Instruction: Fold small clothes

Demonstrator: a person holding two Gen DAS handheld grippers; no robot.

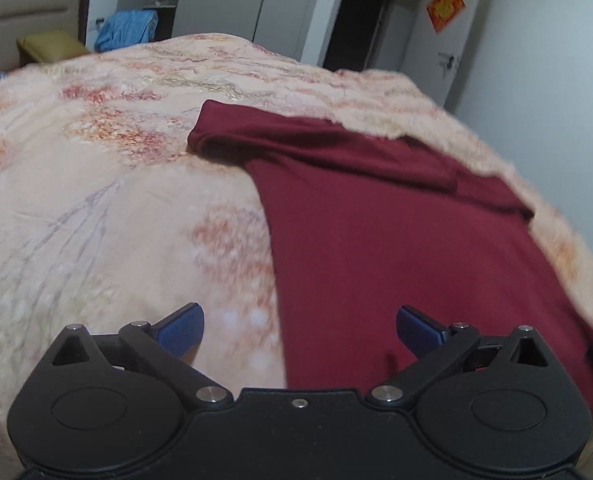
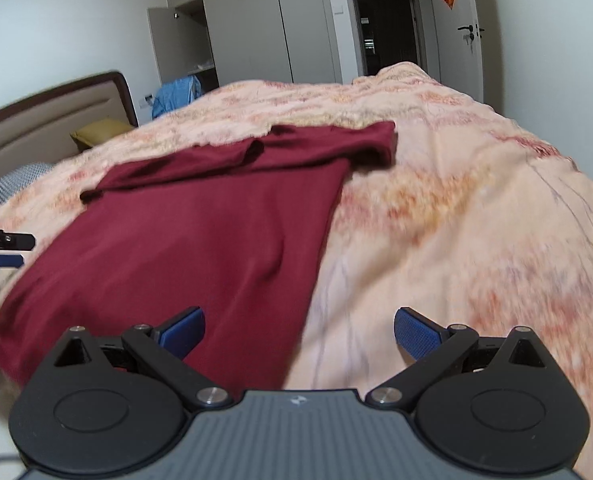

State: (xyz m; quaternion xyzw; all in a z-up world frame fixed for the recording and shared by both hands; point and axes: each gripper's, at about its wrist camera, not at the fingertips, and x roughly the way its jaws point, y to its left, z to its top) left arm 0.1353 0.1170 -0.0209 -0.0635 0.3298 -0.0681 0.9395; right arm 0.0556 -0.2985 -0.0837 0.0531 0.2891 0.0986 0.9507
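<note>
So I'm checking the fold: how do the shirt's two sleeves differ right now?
The right sleeve is spread out sideways onto the bedspread, its cuff clear of the body. The left sleeve is folded in across the dark red shirt, ending near its edge. Both are short, the same red, and lie flat.

Shirt (image 1: pixel 396 248) hem behind gripper body

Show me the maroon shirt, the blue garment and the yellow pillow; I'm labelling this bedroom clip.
maroon shirt (image 2: pixel 200 240): right wrist view, middle of its body.
blue garment (image 1: pixel 126 30): left wrist view, centre of the heap.
yellow pillow (image 1: pixel 50 45): left wrist view, its top face.
</note>
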